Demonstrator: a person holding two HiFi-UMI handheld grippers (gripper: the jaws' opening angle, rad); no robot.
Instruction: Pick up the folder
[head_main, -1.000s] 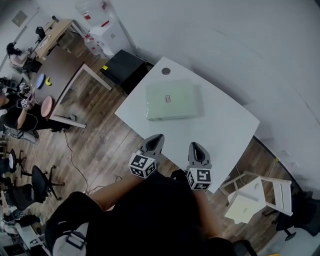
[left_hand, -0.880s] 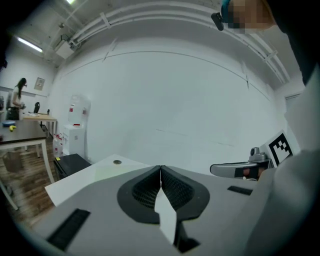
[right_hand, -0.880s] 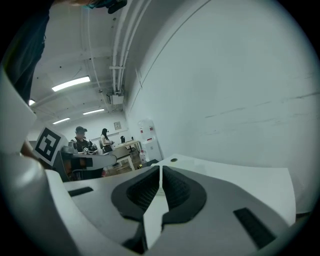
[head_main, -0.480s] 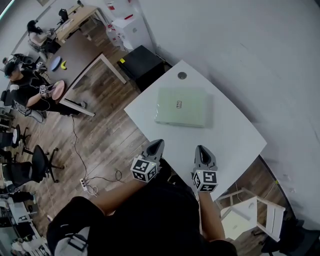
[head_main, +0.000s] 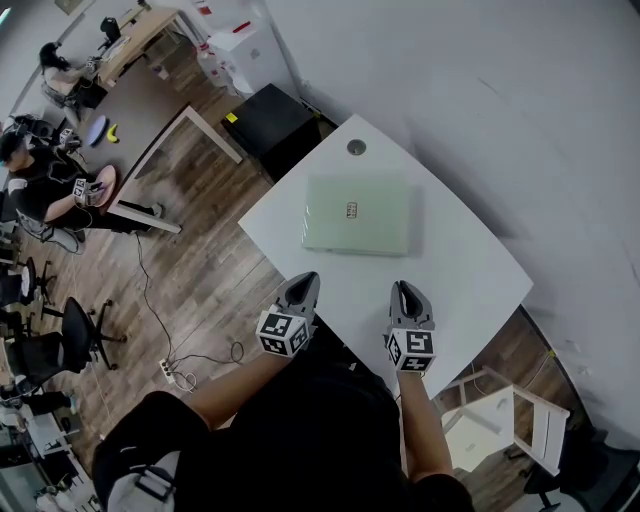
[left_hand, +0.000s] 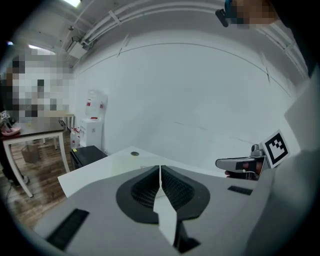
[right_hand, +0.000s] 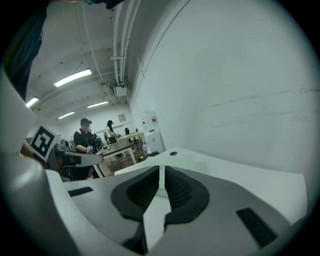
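Observation:
A pale green folder (head_main: 358, 214) with a small label lies flat on the white table (head_main: 470, 270), toward its far side. My left gripper (head_main: 303, 285) hangs over the table's near edge, shut with nothing in it, well short of the folder. My right gripper (head_main: 405, 293) hovers beside it, also shut and empty. In the left gripper view the jaws (left_hand: 160, 168) meet in a thin line, and a pale green strip of the folder (left_hand: 122, 167) shows just past them. In the right gripper view the jaws (right_hand: 161, 167) are likewise together, above the table (right_hand: 250, 172).
A round grommet (head_main: 356, 147) sits in the table's far corner. A black cabinet (head_main: 264, 118) stands beyond the table, a white chair (head_main: 500, 415) at lower right. A brown desk (head_main: 140, 120), office chairs (head_main: 60, 345) and seated people (head_main: 40, 185) fill the left.
Both grippers have moved forward over the table's near edge toward the folder. The head view has shifted, so the table sits a little differently in the picture. Both stayed shut.

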